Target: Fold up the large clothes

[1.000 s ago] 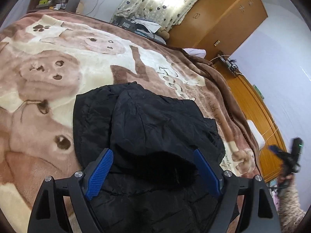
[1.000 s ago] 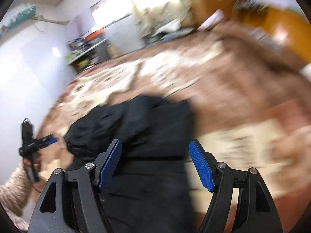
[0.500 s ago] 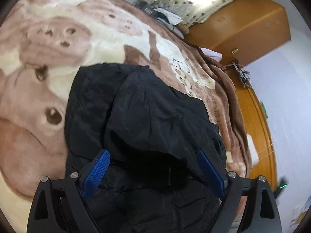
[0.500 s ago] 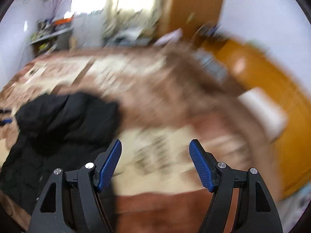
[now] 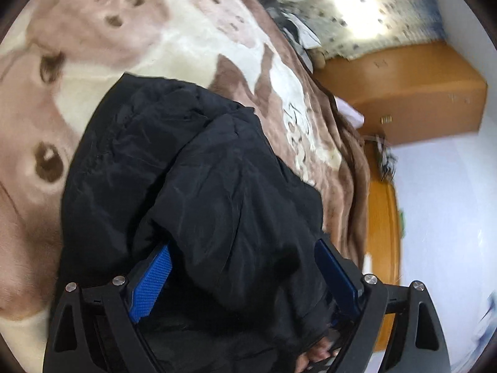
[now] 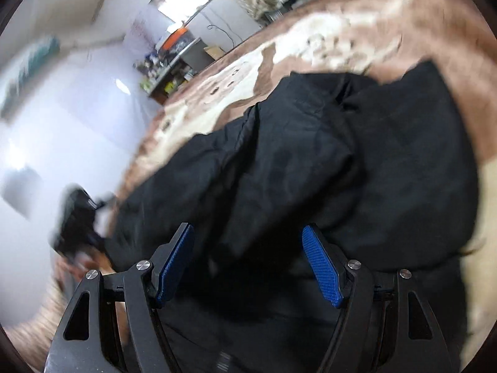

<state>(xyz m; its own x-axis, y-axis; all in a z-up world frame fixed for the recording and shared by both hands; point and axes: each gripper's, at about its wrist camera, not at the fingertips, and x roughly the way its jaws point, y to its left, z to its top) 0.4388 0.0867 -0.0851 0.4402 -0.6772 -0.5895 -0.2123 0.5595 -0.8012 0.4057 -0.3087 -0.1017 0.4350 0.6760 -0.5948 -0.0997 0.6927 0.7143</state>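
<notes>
A black padded jacket point(image 5: 198, 186) lies bunched on a brown and cream bear-print blanket point(image 5: 130, 31) on a bed. My left gripper point(image 5: 242, 267) is open, its blue pads either side of a raised fold of the jacket. The jacket also shows in the right wrist view point(image 6: 326, 161). My right gripper point(image 6: 248, 258) is open and hovers low over the near part of the jacket, nothing between its pads. The left gripper point(image 6: 77, 214) shows blurred at the left of the right wrist view.
An orange wooden wardrobe point(image 5: 413, 93) and a wooden bed frame point(image 5: 382, 217) stand to the right. A patterned curtain point(image 5: 366, 9) hangs behind the bed. A cluttered shelf point(image 6: 167, 62) stands against the far wall. The blanket point(image 6: 326, 31) stretches beyond the jacket.
My left gripper has dropped closer onto the jacket, a fold now between its pads. My right gripper has swung back from the bare blanket to over the jacket.
</notes>
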